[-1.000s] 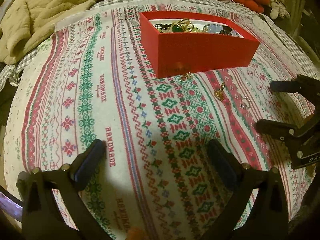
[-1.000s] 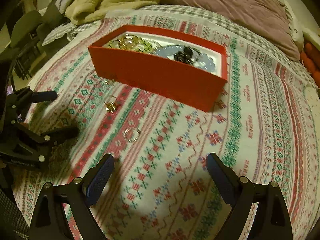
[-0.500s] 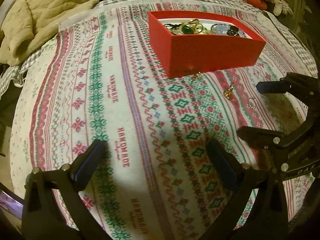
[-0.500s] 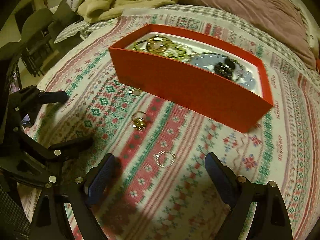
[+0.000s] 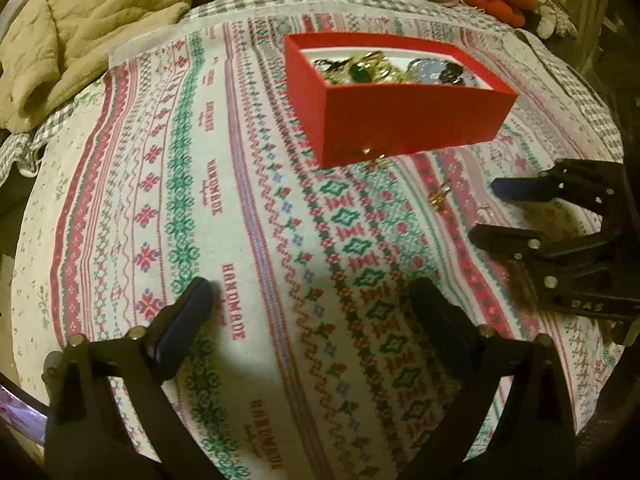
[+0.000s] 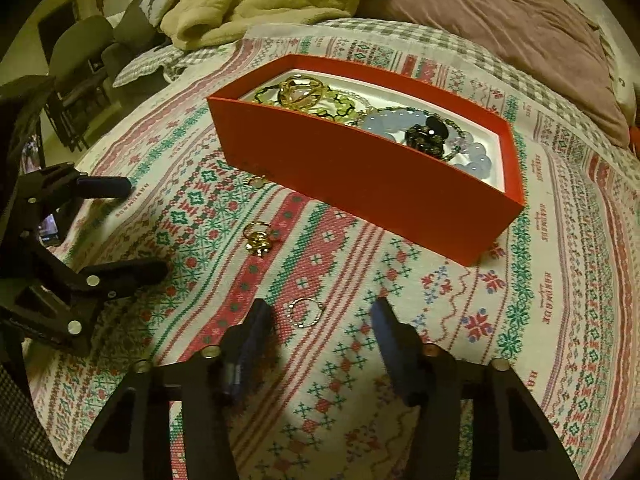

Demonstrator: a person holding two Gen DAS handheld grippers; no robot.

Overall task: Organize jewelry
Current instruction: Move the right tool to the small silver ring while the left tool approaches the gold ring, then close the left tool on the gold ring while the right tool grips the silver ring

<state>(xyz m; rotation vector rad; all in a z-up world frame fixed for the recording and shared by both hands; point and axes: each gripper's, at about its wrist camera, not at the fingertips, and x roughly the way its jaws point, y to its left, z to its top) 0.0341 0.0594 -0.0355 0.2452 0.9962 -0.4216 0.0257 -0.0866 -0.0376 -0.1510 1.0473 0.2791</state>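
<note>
A red box (image 6: 360,176) with bracelets and beads inside stands on the patterned cloth; it also shows in the left wrist view (image 5: 400,120). A thin studded ring (image 6: 305,312) lies on the cloth just ahead of my right gripper (image 6: 320,320), which is open with the ring between its fingertips. A gold ring (image 6: 259,237) lies further ahead, and a small ring (image 6: 256,181) lies by the box wall. My left gripper (image 5: 308,312) is open and empty over bare cloth. The right gripper shows at the right in the left wrist view (image 5: 500,212).
The patterned cloth (image 5: 200,200) covers a bed. A beige blanket (image 5: 80,20) lies at the back left and a mauve pillow (image 6: 500,20) at the back. Chairs (image 6: 80,60) stand off the left side.
My right gripper has moved forward and down toward the thin ring, and its fingers have narrowed around it. The left gripper has shifted slightly left and stays open.
</note>
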